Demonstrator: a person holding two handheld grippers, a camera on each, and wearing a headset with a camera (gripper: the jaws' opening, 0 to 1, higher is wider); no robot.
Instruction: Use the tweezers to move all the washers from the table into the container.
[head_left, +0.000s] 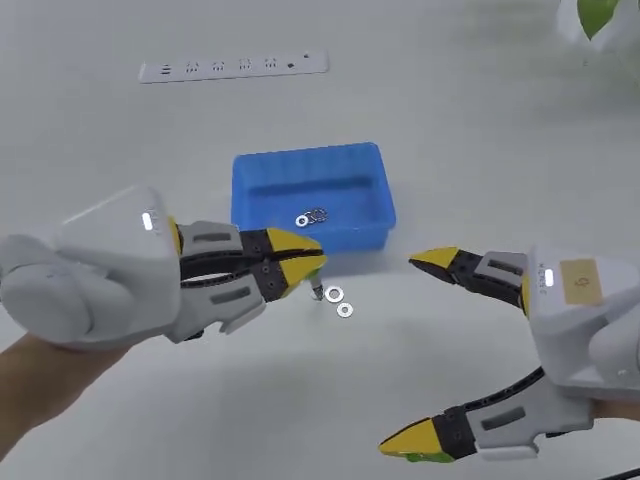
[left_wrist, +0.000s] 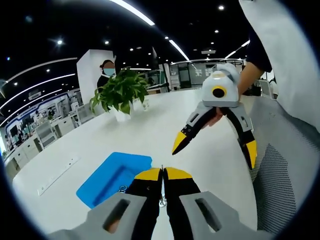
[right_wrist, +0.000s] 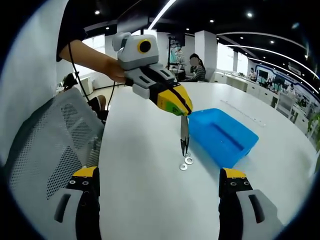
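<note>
The tweezers (right_wrist: 184, 135) are a slim pair in bare grey metal, tapering to fine points. The left tool (head_left: 310, 265) is clamped on their upper end, its black, yellow-tipped jaws pressed together around them, and they slant down toward the desk (head_left: 480, 150) just in front of the container (head_left: 350, 238). Their points sit right beside two loose washers (head_left: 334, 294), small flat silver rings with round holes. These lie side by side on the desk, just outside the container's near wall. Whether the points touch a ring cannot be told. The container is a shallow rectangular tray of smooth blue plastic, with rounded corners and a low rim. On its floor, close to the near wall, a few stored washers (head_left: 302, 220) lie bunched together, too small to count. The right tool (head_left: 410, 352) has its jaws spread wide apart with nothing between them, out from the container's near right corner and farther from it than the tweezers. The desk surface is plain, smooth and matte white. Beyond the container's far wall a long, flat white power strip (head_left: 232, 67) lies on it, well apart from the tray.
</note>
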